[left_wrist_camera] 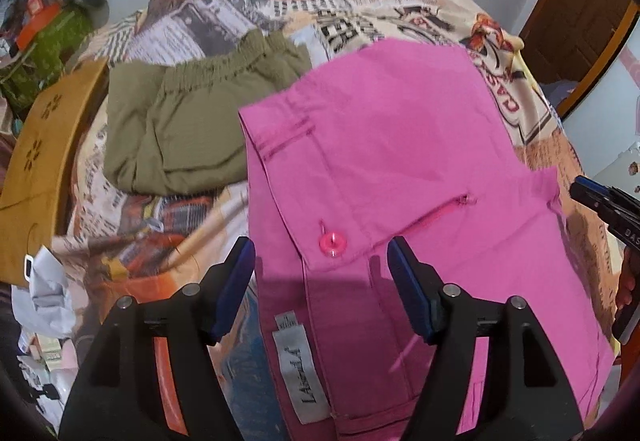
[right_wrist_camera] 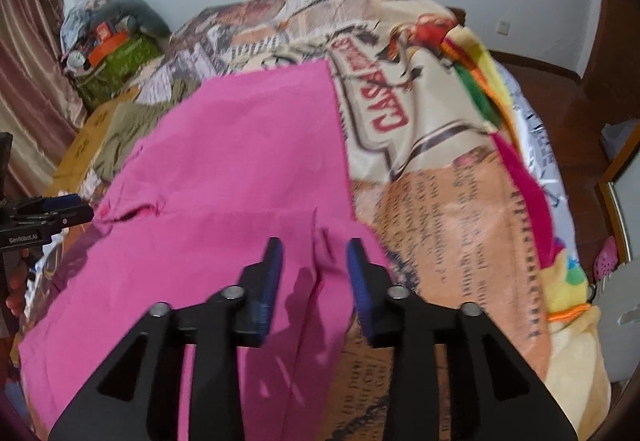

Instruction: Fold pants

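Lying under both wide-open, empty grippers, left gripper [left_wrist_camera: 321,255] and right gripper [right_wrist_camera: 315,255], pink pants [left_wrist_camera: 384,145].

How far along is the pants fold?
Done: olive pants lie folded on the printed bedspread. In hand: pink pants lie spread flat, waistband button showing; left gripper and right gripper are both open over them, gripping nothing. Left: the pink pair's folds.
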`<state>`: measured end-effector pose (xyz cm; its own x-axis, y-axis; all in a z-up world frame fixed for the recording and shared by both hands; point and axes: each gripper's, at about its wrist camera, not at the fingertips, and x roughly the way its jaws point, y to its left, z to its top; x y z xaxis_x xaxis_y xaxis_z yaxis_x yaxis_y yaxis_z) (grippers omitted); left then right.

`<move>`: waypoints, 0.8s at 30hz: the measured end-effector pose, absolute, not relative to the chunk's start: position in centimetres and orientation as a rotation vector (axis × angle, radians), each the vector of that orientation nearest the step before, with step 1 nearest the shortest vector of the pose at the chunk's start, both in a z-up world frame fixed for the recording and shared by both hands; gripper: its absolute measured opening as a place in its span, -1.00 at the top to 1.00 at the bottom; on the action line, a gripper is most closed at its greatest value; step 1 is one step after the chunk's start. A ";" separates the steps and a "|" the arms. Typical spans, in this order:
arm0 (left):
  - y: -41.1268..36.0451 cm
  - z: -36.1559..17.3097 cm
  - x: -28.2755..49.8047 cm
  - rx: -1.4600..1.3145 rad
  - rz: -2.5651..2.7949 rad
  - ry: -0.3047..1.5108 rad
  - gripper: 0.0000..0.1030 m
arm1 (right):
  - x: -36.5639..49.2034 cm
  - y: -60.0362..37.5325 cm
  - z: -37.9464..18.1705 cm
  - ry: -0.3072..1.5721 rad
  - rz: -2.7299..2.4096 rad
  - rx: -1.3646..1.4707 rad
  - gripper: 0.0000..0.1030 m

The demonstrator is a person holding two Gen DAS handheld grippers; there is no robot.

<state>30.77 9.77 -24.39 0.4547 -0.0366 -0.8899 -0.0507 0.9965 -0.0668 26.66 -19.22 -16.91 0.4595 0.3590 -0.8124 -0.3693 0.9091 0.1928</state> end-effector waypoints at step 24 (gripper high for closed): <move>9.9 -28.6 34.8 -0.117 0.007 1.175 -0.11 | 30.0 -19.9 -23.9 1.162 0.439 0.043 0.58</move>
<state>34.77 9.86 -28.65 0.3858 -0.0557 -0.9209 -0.0668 0.9939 -0.0882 29.97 -19.90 -23.89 0.3224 0.3564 -0.8770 -0.3130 0.9145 0.2565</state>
